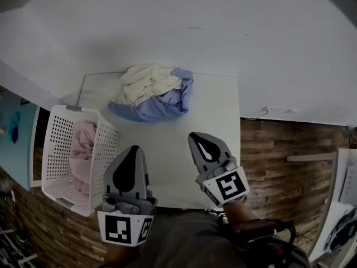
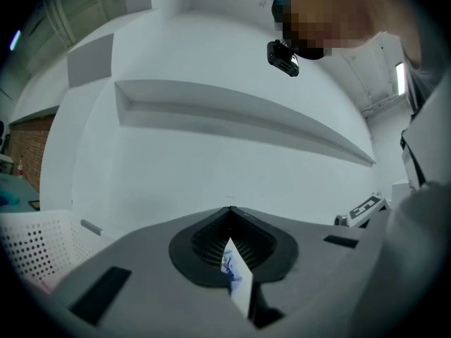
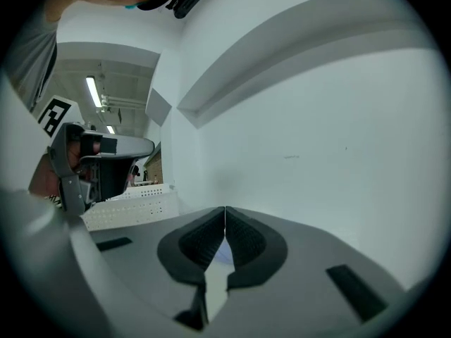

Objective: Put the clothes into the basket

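A pile of clothes (image 1: 153, 92), cream on top of pale blue, lies at the far side of the white table (image 1: 212, 144). A white perforated basket (image 1: 58, 155) stands at the table's left edge with a pink garment (image 1: 82, 144) inside. My left gripper (image 1: 131, 151) is shut and empty over the table's near left, beside the basket. My right gripper (image 1: 196, 137) is shut and empty over the near middle, short of the clothes. In both gripper views the jaws meet, left gripper (image 2: 230, 210) and right gripper (image 3: 225, 210), with only a sliver of table and blue cloth seen between them.
A white wall (image 1: 184, 27) rises right behind the table. Brown wood-pattern floor (image 1: 279, 166) lies to the right, with white furniture (image 1: 346, 205) at the far right. A teal surface (image 1: 14, 133) sits left of the basket. The basket's rim (image 3: 130, 210) shows in the right gripper view.
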`<state>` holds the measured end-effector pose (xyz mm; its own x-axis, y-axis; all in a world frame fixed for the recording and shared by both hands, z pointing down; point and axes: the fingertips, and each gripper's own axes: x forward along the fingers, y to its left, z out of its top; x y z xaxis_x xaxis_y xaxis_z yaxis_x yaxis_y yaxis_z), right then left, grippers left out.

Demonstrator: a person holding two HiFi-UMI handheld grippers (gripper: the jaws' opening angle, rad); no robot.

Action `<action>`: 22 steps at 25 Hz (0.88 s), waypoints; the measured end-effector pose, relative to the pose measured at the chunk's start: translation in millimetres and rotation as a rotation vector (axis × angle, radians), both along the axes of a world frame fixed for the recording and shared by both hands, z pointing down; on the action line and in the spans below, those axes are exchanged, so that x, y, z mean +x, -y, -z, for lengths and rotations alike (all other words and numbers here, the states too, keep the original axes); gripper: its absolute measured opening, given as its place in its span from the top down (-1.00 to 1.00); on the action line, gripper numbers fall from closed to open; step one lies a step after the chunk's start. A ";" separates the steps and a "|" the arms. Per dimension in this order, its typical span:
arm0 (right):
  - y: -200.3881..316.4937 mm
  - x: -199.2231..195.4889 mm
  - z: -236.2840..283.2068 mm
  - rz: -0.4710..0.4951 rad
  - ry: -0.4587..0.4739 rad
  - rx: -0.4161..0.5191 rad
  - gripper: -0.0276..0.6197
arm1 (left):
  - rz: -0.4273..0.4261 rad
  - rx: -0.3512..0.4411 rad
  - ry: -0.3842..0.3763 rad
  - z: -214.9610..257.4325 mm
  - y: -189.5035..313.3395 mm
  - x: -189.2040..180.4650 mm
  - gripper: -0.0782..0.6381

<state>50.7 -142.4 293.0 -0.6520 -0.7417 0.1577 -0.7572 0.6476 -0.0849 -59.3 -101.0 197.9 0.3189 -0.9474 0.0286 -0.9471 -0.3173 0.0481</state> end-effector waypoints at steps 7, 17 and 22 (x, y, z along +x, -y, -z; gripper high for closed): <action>65.5 -41.8 -56.9 0.032 -0.055 -0.088 0.89 | -0.043 -0.115 -0.055 -57.6 43.0 -14.8 0.76; 133.1 -83.2 -174.4 0.052 -0.301 -0.199 0.89 | -0.024 -0.265 -0.112 -123.2 76.2 -46.1 0.76; 132.3 -85.9 -210.8 0.079 -0.425 -0.283 0.89 | 0.002 -0.278 -0.110 -132.9 79.2 -64.0 0.76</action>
